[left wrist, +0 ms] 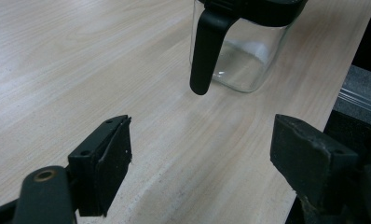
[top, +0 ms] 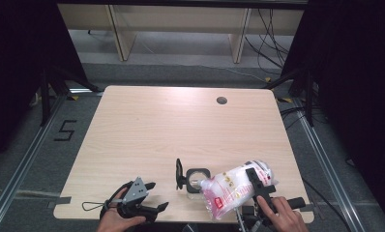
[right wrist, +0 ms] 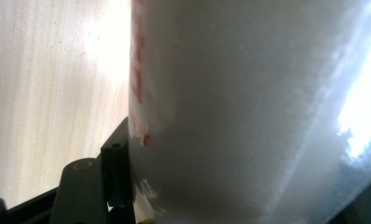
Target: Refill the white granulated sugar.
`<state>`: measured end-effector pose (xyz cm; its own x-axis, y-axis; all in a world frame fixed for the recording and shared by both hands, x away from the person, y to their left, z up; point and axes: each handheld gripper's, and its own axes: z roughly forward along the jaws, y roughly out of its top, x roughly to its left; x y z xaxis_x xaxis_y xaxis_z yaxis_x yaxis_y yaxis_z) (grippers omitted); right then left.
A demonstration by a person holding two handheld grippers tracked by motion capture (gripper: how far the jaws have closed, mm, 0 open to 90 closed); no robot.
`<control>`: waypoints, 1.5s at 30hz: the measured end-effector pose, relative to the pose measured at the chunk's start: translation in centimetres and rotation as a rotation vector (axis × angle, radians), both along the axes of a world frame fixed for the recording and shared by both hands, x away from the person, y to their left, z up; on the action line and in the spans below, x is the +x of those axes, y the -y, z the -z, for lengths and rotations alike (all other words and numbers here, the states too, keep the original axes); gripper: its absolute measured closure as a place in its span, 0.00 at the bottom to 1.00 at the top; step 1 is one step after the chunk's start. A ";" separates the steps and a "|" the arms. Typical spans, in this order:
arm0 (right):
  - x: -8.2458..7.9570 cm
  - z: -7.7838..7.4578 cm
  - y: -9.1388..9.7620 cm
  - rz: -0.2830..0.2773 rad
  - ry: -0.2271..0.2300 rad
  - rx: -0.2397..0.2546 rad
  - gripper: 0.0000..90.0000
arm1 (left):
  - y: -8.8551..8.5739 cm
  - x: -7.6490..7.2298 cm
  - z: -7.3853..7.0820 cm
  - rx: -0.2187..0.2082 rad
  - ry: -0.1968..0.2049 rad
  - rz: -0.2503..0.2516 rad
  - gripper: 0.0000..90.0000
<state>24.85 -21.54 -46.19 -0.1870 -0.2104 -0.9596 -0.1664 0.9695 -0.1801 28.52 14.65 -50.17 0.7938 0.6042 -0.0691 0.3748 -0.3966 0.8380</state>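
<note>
The person's right hand (top: 283,216) came in from the bottom edge near the table's (top: 147,130) front right corner, wrapped around the handle of the right gripper (top: 255,180), which reached away from the person and slightly leftward. Its jaws were clamped across the middle of a plastic bag (top: 231,188) of white granules with red print, held tilted above the table, its lower end toward the person. In the right gripper view the bag (right wrist: 249,116) pressed against the inner face of the one jaw that could be seen.

Just left of the bag stood a clear glass jar (top: 196,182) with a black rim, its black lid flipped open and upright on its left side.

The left hand (top: 115,218) rested at the front edge, well left of the jar, gripping the left gripper (top: 154,197), which pointed rightward toward the jar. In the left gripper view its jaws stood wide apart with nothing between them, low over the wood, the jar (left wrist: 242,51) ahead.
</note>
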 end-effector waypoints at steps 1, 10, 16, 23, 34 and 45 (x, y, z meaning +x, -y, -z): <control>0.2 0.1 0.0 -0.033 0.025 0.002 0.39 | 0.0 0.0 0.0 -0.003 0.001 -0.004 0.22; 0.0 -0.6 0.3 0.023 0.035 -0.038 0.40 | 0.0 0.1 0.0 0.006 0.014 0.007 0.22; 0.1 -1.1 0.2 -0.001 0.061 -0.092 0.40 | 0.0 0.1 -0.1 0.017 0.007 0.009 0.22; 0.1 -1.2 0.3 -0.007 0.070 -0.100 0.41 | 0.0 0.0 0.0 0.000 -0.010 -0.013 0.22; 0.0 -1.5 0.4 -0.005 0.090 -0.106 0.41 | 0.1 -0.1 0.0 -0.017 -0.015 -0.015 0.22; 0.1 -1.6 0.3 -0.017 0.106 -0.116 0.42 | 0.0 0.0 0.0 -0.004 -0.003 -0.002 0.22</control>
